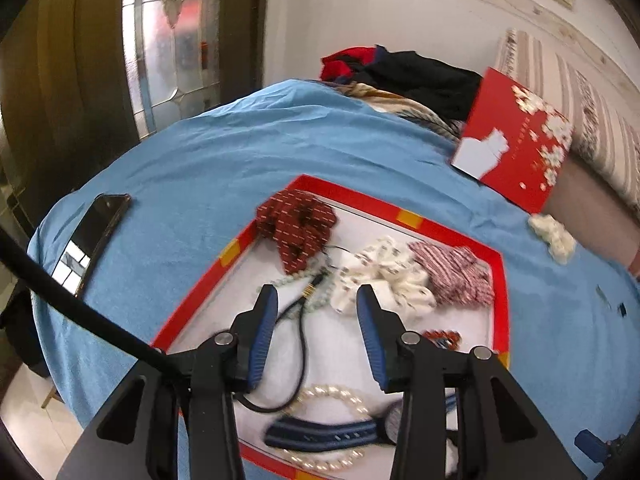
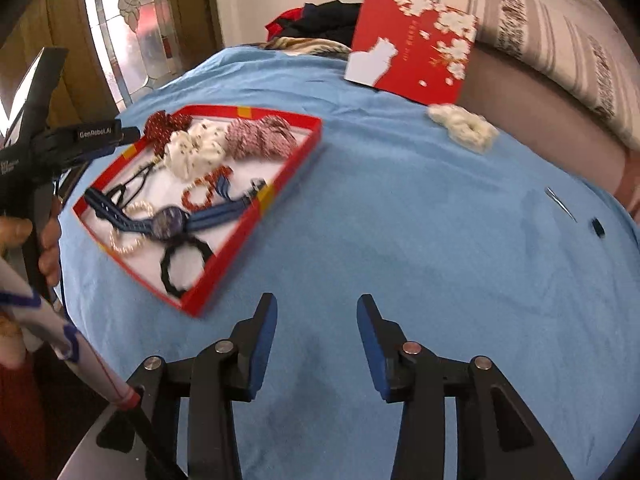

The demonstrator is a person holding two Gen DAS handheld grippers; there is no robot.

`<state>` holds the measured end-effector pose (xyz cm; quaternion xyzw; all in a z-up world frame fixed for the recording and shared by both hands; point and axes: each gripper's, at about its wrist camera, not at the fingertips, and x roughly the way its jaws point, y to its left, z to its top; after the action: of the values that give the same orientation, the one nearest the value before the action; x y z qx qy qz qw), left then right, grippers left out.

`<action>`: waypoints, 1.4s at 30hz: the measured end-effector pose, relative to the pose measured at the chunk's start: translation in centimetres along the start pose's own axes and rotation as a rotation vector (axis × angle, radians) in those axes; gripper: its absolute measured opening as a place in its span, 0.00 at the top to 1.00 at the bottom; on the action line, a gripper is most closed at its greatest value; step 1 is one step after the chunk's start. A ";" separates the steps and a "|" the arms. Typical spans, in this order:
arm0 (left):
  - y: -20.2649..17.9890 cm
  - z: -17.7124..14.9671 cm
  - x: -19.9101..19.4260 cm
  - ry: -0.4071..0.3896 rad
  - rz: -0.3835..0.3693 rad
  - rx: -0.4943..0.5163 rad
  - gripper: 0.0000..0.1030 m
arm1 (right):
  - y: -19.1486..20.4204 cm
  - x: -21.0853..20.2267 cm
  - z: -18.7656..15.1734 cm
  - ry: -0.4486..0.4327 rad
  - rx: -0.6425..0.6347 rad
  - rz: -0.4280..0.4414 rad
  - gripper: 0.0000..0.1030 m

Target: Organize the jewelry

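Note:
A red-rimmed tray (image 1: pixel 360 196) (image 2: pixel 236 252) lies on the blue cloth. It holds a dark red scrunchie (image 1: pixel 296 228), a white scrunchie (image 1: pixel 384 276), a pink striped scrunchie (image 1: pixel 452 272), a pearl bracelet (image 1: pixel 336 394), a blue watch (image 2: pixel 170 220), a red bead bracelet (image 2: pixel 200 196) and a black hair ring (image 2: pixel 184 264). My left gripper (image 1: pixel 316 292) hangs open over the tray, above a black cord necklace (image 1: pixel 302 332), holding nothing. My right gripper (image 2: pixel 317 300) is open over bare cloth right of the tray. Another white scrunchie (image 2: pixel 464 126) lies outside the tray, far right.
The red flowered lid (image 2: pixel 412 40) leans at the back beside a pile of clothes (image 1: pixel 400 68). A phone (image 1: pixel 92 240) lies left of the tray. A thin hairpin (image 2: pixel 560 202) and a small dark piece (image 2: pixel 597 227) rest on the cloth at the right.

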<state>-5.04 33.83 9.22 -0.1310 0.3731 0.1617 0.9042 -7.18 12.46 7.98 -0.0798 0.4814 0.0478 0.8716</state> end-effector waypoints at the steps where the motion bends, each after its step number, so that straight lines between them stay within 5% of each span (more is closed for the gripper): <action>1: -0.5 -0.3 -0.2 0.003 -0.011 0.012 0.59 | -0.3 -0.2 -0.5 0.004 0.009 -0.003 0.56; 16: -4.9 -2.3 -1.8 -0.016 -0.088 0.153 0.57 | -0.8 -0.3 -2.2 0.028 0.067 -0.039 0.52; 42: -5.0 -2.2 -3.1 -0.060 -0.205 0.136 0.49 | -0.2 0.7 -1.9 0.030 0.064 -0.062 0.45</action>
<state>-6.56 27.84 10.55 -0.1021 0.3404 0.0466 0.9335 -8.36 11.93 6.45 -0.0673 0.4931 0.0040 0.8674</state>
